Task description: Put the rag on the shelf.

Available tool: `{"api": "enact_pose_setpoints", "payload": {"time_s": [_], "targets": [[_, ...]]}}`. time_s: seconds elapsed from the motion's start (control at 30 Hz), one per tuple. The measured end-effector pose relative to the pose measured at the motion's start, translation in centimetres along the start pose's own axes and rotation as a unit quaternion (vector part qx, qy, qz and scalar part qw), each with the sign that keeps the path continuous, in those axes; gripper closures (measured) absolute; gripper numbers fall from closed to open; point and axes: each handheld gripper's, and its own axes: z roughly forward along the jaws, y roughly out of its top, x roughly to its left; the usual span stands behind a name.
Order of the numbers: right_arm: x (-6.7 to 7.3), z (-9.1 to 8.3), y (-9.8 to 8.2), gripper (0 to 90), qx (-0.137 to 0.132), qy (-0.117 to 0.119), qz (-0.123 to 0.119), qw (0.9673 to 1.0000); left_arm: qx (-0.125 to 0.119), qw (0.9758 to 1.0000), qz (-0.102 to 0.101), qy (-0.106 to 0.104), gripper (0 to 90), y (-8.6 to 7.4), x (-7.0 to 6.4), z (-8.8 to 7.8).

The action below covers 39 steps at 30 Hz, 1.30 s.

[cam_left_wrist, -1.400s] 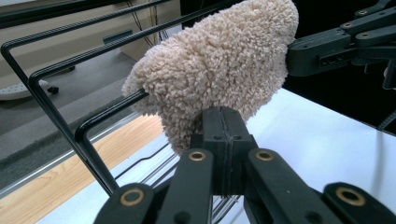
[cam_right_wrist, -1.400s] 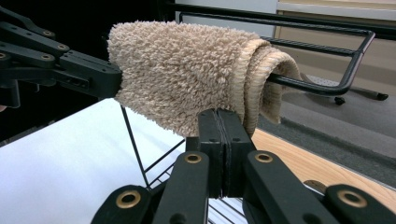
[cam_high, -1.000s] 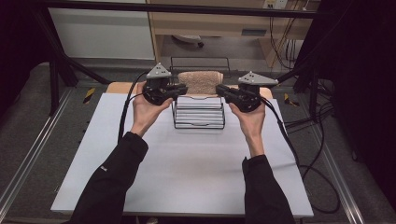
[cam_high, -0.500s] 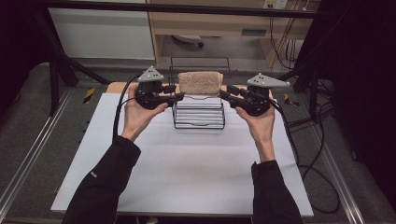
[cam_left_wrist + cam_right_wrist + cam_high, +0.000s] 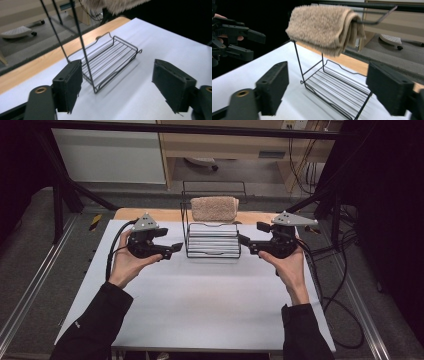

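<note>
A folded beige towel [image 5: 215, 208] hangs over the top bar of a black wire rack [image 5: 212, 240], draped so that its fuzzy bulk sits above the rack's ribbed base tray. In the right gripper view the towel [image 5: 324, 27] shows as a thick roll with its layered end turned toward the right of that picture, and the rack [image 5: 332, 87] stands under it on thin upright rods. The left gripper view catches the rack's base [image 5: 107, 65] from the other side, with a fringe of the towel [image 5: 112, 5] at the top edge.

The rack stands toward the far edge of the white table [image 5: 200, 310], in the middle of its width, with a strip of bare wood showing along the table's far edge behind it.

The left gripper [image 5: 170, 251] is held just beside the rack on its left, above the table, pointing toward the rack's base; its fingers [image 5: 67, 87] are spread wide apart with nothing between them. The right gripper [image 5: 250, 236] is held on the rack's right side, likewise aimed inward, and its fingers [image 5: 273, 87] also stand wide apart and empty. Neither gripper touches the rack or the towel. Each carries a grey three-cornered plate on top, and a black cable trails from each.

The person's left hand [image 5: 127, 265] and right hand [image 5: 290, 267] grip the tools from below, dark sleeves coming in from the bottom. Beyond the table lie a grey floor and pale furniture.
</note>
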Motion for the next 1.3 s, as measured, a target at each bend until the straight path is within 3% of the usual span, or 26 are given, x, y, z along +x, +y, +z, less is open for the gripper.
{"api": "enact_pose_setpoints", "payload": {"time_s": [0.33,0.7,0.83,1.1,1.17,1.3], "targets": [[0.1,0.3,-4.3,5.1,0.037,0.007,0.001,0.9993,0.009,0.9993,-0.032,0.015,11.9,-5.6,0.1,-1.2],[-0.8,-0.1,-10.1,0.9,0.063,0.024,0.047,0.9966,0.028,0.9979,-0.053,0.025,7.4,-11.7,0.5,-2.8],[-1.3,-0.7,-12.2,0.7,0.072,0.029,0.047,0.9958,0.036,0.9967,-0.066,0.030,7.0,-13.8,0.7,-3.3],[-2.5,-2.0,-15.9,0.7,0.094,0.031,0.055,0.9936,0.046,0.9957,-0.073,0.035,7.0,-16.9,0.6,-3.9],[-2.8,-2.4,-16.8,0.7,0.102,0.032,0.061,0.9924,0.055,0.9955,-0.068,0.037,7.0,-17.3,0.7,-3.9],[-3.3,-3.1,-18.7,0.7,0.126,0.033,0.061,0.9896,0.050,0.9956,-0.071,0.036,7.0,-17.9,0.9,-4.1]]}}
